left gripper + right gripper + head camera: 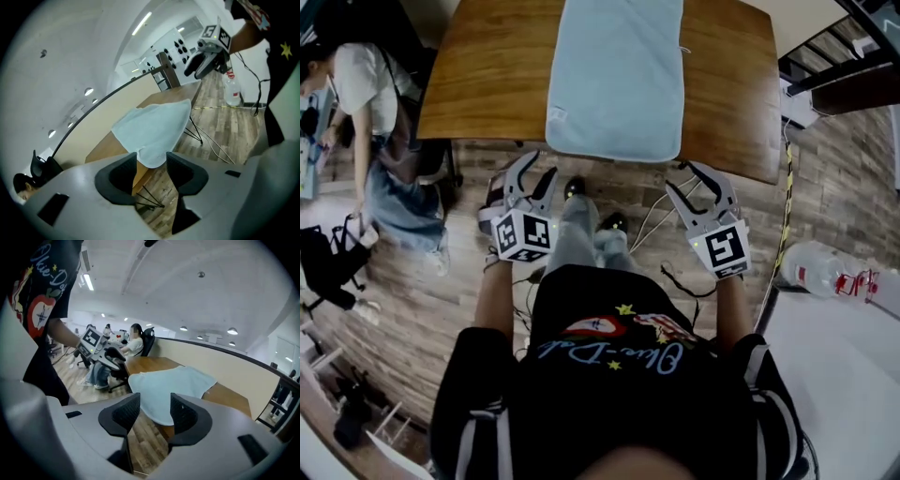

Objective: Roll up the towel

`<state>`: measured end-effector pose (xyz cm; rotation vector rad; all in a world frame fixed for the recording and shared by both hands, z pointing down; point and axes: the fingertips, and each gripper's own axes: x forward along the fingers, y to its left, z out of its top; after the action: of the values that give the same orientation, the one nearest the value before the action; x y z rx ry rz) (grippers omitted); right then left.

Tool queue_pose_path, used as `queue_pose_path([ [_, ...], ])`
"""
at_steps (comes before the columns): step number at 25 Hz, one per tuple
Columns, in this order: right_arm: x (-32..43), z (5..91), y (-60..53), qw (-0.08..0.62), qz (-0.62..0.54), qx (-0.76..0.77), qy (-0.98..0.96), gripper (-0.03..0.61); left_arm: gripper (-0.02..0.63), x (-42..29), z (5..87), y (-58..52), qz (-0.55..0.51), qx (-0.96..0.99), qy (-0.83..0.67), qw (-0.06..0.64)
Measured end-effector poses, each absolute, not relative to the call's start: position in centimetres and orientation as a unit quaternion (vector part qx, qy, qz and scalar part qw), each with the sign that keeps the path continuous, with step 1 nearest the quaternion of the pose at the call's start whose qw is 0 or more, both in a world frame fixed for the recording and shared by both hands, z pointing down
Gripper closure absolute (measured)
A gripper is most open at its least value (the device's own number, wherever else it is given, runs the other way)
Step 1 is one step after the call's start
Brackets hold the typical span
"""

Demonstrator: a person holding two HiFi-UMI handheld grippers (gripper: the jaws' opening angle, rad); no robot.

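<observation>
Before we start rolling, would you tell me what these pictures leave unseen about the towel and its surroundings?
- towel: its far end is cut off by the head view's top edge; its near edge sits partly behind the jaws in both gripper views.
- table: far side cut off likewise; legs hidden under its top in the head view.
- bottle: label too small to read in the head view.

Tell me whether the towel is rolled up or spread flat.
Spread flat: the towel lies open on the table, no roll or fold visible.
</observation>
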<state>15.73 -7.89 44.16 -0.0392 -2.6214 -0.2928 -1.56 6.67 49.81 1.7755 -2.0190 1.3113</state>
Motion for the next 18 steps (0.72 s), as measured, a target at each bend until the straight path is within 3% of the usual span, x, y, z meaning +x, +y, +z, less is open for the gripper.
queue_pose_path([
  [6, 14.8, 48.0, -9.2, 0.304, -0.177, -0.030, -0.935, 0.400, 0.390, -3.9, 54.4, 5.9, 0.511, 0.581, -0.631, 0.063],
  [18, 12.5, 52.8, -10.5, 0.343, -0.260, -0.065, -0.900, 0.388, 0.387, -5.3, 58.1, 3.6, 0.604, 0.565, -0.561, -0.027],
])
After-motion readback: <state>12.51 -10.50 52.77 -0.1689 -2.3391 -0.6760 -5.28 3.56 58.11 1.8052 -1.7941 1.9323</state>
